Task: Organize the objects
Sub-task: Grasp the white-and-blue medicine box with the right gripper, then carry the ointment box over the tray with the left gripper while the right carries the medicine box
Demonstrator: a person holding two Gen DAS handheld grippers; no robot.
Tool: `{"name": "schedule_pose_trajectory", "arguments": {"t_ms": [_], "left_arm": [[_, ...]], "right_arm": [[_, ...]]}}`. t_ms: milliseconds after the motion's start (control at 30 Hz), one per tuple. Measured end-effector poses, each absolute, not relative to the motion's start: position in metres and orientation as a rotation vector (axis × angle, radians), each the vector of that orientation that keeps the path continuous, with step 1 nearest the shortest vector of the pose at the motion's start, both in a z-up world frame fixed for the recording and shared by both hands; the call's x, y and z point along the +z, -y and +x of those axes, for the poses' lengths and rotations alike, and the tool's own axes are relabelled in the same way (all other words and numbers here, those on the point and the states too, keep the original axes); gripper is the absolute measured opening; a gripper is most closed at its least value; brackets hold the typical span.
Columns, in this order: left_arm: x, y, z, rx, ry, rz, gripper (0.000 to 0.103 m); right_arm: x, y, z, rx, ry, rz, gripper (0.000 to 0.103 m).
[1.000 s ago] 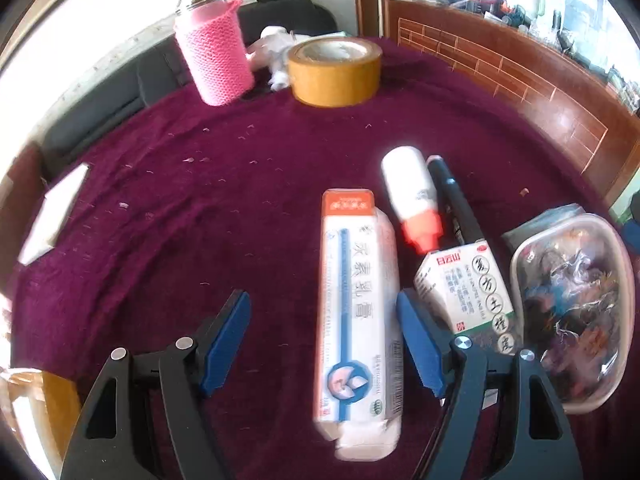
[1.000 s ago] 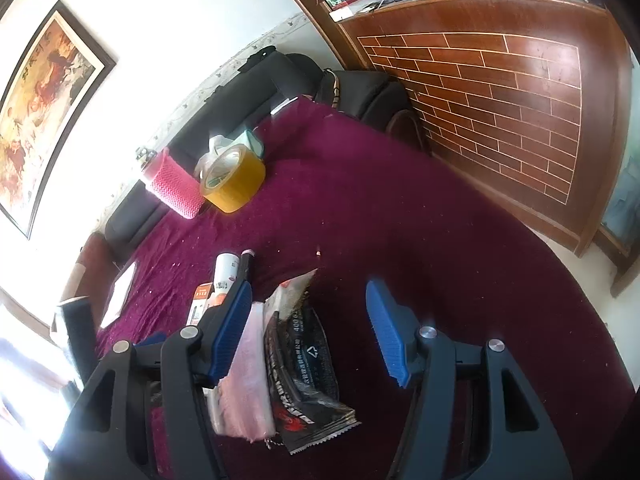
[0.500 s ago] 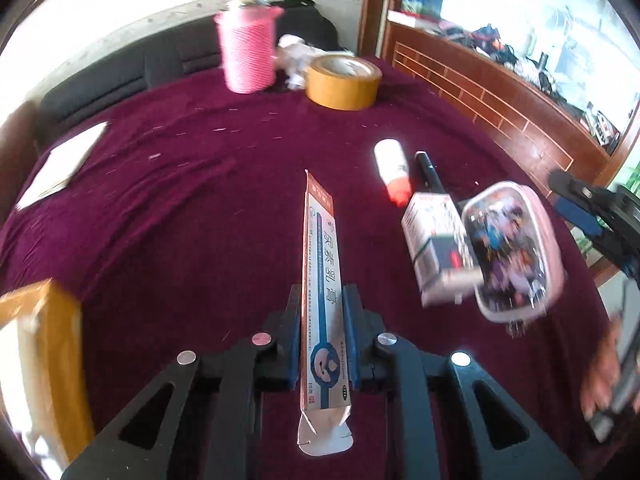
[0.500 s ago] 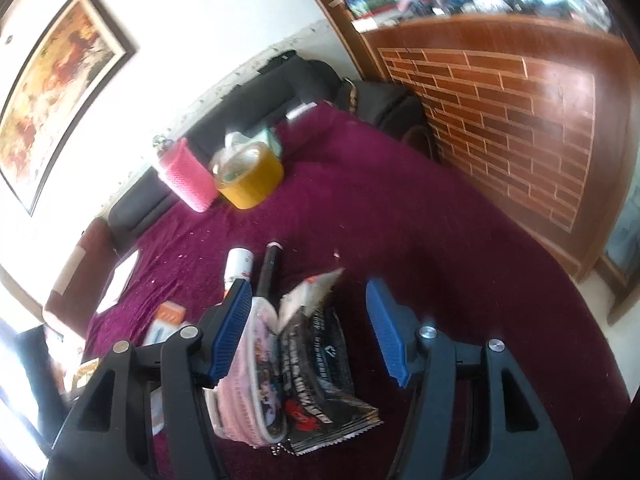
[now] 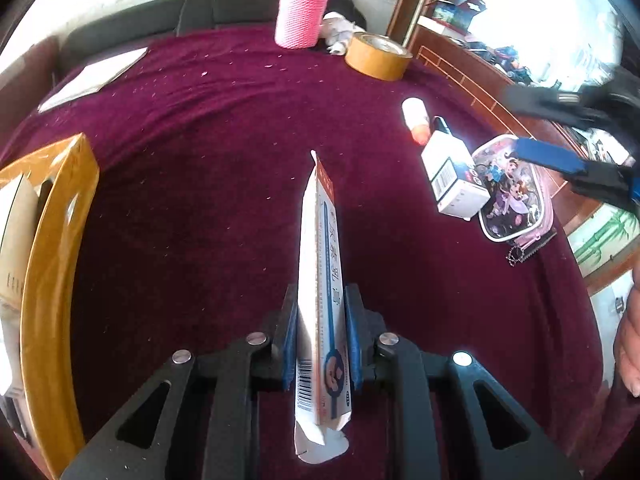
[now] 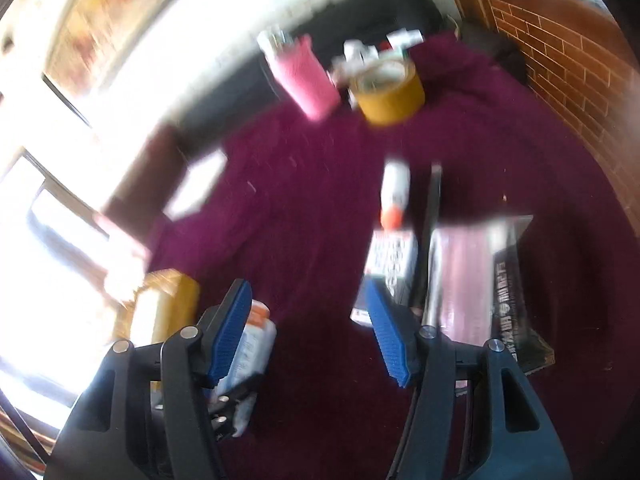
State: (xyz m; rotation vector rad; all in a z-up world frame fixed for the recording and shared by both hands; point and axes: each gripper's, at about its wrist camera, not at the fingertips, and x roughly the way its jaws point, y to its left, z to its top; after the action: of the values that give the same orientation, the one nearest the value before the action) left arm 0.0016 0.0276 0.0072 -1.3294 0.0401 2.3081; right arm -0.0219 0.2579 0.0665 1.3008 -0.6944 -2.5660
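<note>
Left gripper [image 5: 322, 344] clamped on ointment box [image 5: 320, 280] near its rear end, box on edge above the maroon cloth [image 5: 200, 160]. Thin light carton, likely crushes easily; grip looks fine. Right gripper [image 6: 308, 332] half open, empty.

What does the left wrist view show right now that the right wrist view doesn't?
Only the left wrist view: the left hand-held gripper shut on the long ointment box, held on edge; the cartoon print on the pink pouch.

Only the right wrist view: the right hand-held gripper open with nothing between its pads, the black foil packet beside the pouch, and a framed picture, though the view is blurred.

Both: the maroon cloth, pink knitted holder, tape roll, orange-capped white bottle and yellow box.
</note>
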Motion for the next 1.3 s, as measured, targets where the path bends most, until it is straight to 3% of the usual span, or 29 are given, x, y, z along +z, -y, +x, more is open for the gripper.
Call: {"name": "schedule_pose_trajectory", "arguments": {"t_ms": [67, 367, 467, 500, 633, 967, 1300], "left_arm": [[0.01, -0.016, 0.005, 2.241, 0.062, -1.32, 0.011], [0.043, 0.058, 0.026, 2.227, 0.291, -1.225, 0.011], [0.045, 0.073, 0.031, 2.227, 0.317, -1.211, 0.011], [0.045, 0.077, 0.032, 2.231, 0.322, -1.205, 0.011], [0.044, 0.091, 0.038, 2.232, 0.352, -1.199, 0.011], [0.058, 0.135, 0.06, 2.301, 0.415, -1.145, 0.011], [0.068, 0.223, 0.075, 2.513, 0.471, -1.174, 0.011]], "right_arm": [[0.057, -0.245, -0.037, -2.611, 0.58, 1.447, 0.058], [0.021, -0.221, -0.072, -2.771, 0.26, 1.767, 0.056], [0.018, -0.215, -0.079, -2.848, 0.15, 1.776, 0.046], [0.019, -0.214, -0.08, -2.865, 0.14, 1.762, 0.038], [0.02, -0.211, -0.083, -2.88, 0.102, 1.76, 0.035], [0.042, -0.185, -0.043, -2.683, 0.325, 1.639, 0.033], [0.077, -0.106, 0.009, -2.5, 0.381, 1.426, 0.033]]}}
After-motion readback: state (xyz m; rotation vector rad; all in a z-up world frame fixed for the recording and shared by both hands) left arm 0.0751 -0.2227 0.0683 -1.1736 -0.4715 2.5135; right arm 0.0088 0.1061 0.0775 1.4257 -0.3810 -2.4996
